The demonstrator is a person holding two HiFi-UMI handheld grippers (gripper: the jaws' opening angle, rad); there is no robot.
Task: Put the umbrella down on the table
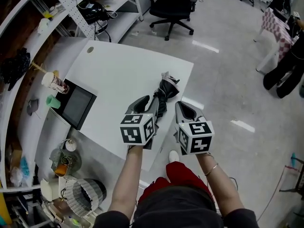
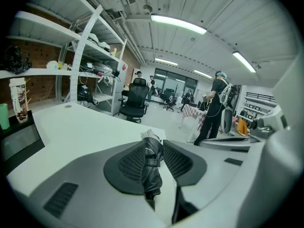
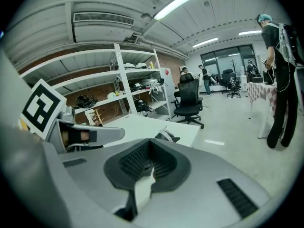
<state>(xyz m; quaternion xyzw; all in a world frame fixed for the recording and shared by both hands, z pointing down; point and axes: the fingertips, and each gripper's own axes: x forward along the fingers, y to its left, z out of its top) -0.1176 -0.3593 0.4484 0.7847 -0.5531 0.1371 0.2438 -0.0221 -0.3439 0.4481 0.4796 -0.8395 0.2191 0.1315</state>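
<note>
A glossy grey floor [image 1: 228, 70] surrounds my white tabletop [image 1: 118, 75]; a black swivel chair [image 1: 172, 4] stands beyond it, white metal shelving [image 1: 71, 11] to my left, strip lights [image 2: 178, 24] overhead.

The near end of the folded umbrella [image 1: 164, 93] vanishes behind the left gripper [image 1: 149, 102] in the head view, so its handle cannot be seen there. In the right gripper view, only the umbrella's far tip shows above the right gripper [image 3: 151, 144]; the rest is hidden by the jaws. The office chair [image 1: 173, 4] is cut by the top edge and a person [image 1: 285, 70] by the right edge. Distant figures [image 2: 152, 83] are too small to tell apart.
</note>
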